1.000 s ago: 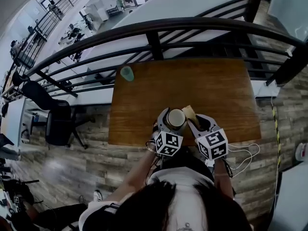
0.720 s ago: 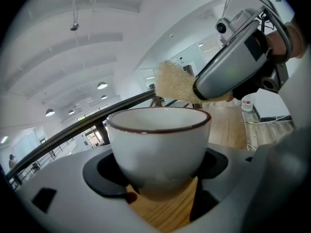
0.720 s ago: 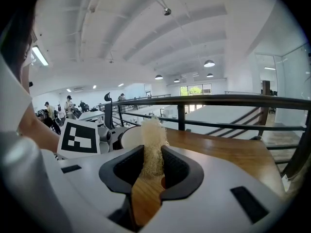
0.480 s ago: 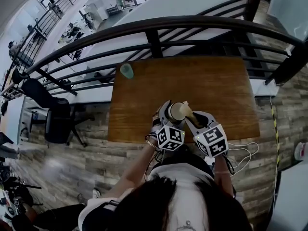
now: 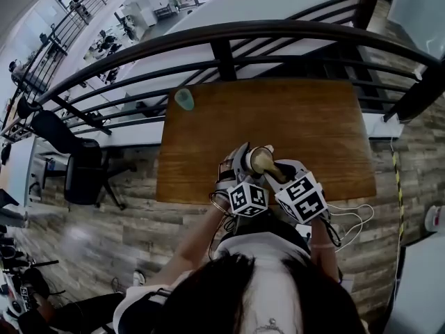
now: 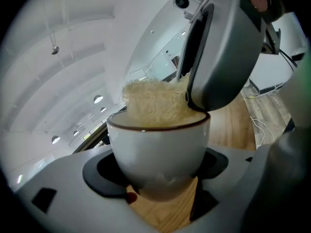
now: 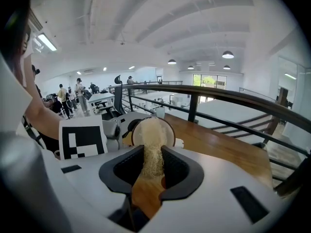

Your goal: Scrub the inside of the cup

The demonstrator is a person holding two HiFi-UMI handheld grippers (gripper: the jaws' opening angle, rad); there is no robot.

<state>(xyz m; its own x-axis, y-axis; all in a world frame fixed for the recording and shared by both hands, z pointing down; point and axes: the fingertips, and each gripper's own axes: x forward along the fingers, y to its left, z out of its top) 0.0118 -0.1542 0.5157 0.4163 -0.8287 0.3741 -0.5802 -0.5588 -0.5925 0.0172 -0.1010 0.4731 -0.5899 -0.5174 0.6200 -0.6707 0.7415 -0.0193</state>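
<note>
A white cup [image 6: 158, 149] with a brown rim is held off the table, and my left gripper [image 6: 158, 181] is shut on its body. In the head view the cup [image 5: 254, 160] lies tilted, its mouth turned toward my right gripper [image 5: 277, 171]. My right gripper [image 7: 151, 171] is shut on a brush: its wooden handle [image 7: 145, 194] runs between the jaws. The pale bristles [image 7: 153, 147] reach into the cup's mouth [image 7: 167, 126]. From the left gripper view the bristles [image 6: 153, 103] fill the top of the cup, with the right gripper's grey shell [image 6: 223, 47] just above.
The wooden table [image 5: 306, 127] lies below both grippers, with a small teal cup [image 5: 184, 99] at its far left corner. A black metal railing [image 5: 222, 40] runs along the table's far side. White cables [image 5: 351, 221] hang off the near right edge.
The cup has tipped from upright to mouth-right, toward the right gripper. The brush, beside the cup before, now has its bristles inside it. Both grippers shifted slightly up and together.
</note>
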